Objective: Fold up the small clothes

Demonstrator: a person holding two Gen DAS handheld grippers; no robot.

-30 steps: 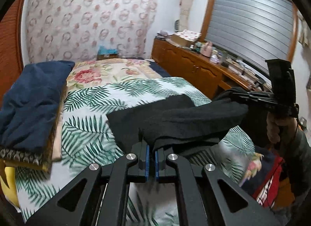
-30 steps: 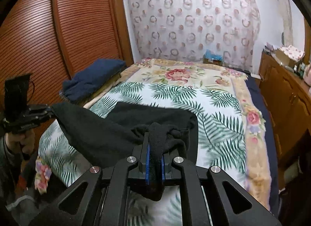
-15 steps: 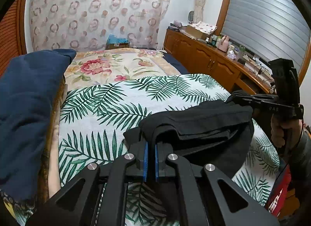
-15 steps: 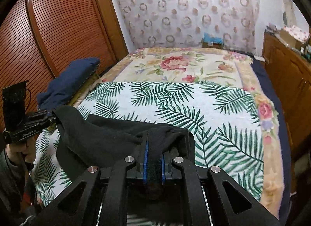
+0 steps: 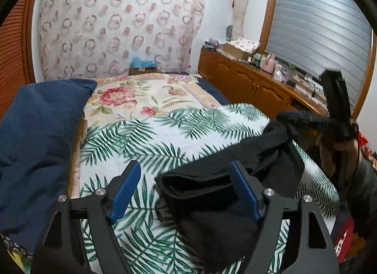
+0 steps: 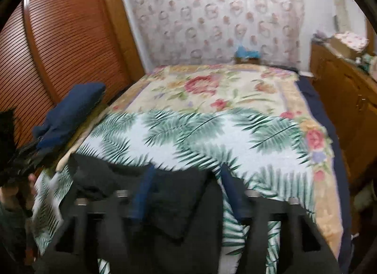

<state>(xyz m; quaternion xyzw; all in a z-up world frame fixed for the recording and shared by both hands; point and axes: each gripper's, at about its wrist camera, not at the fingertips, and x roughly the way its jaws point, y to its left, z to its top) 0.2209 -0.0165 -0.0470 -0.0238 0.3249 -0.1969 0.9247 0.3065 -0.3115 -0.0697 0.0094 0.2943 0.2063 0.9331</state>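
A black garment (image 5: 219, 189) lies folded in layers on the palm-leaf bedspread (image 5: 150, 142), near the bed's front edge. My left gripper (image 5: 186, 179) is open, its blue-padded jaws wide apart around the garment's left end. My right gripper (image 6: 186, 194) is open too, over the garment's right end (image 6: 179, 203); that view is blurred by motion. The right gripper also shows from the side in the left wrist view (image 5: 294, 118), above the garment's far end. The left gripper shows faintly at the left edge of the right wrist view (image 6: 14, 163).
A dark blue folded blanket (image 5: 35, 137) lies along the bed's left side, on a stack of bedding. A wooden sideboard (image 5: 254, 88) with clutter runs along the right wall. A slatted wooden wardrobe (image 6: 59, 45) stands left of the bed.
Both grippers have opened and let go of the black garment, which now lies folded on the bed. Both have drawn back slightly; the right one is moving.
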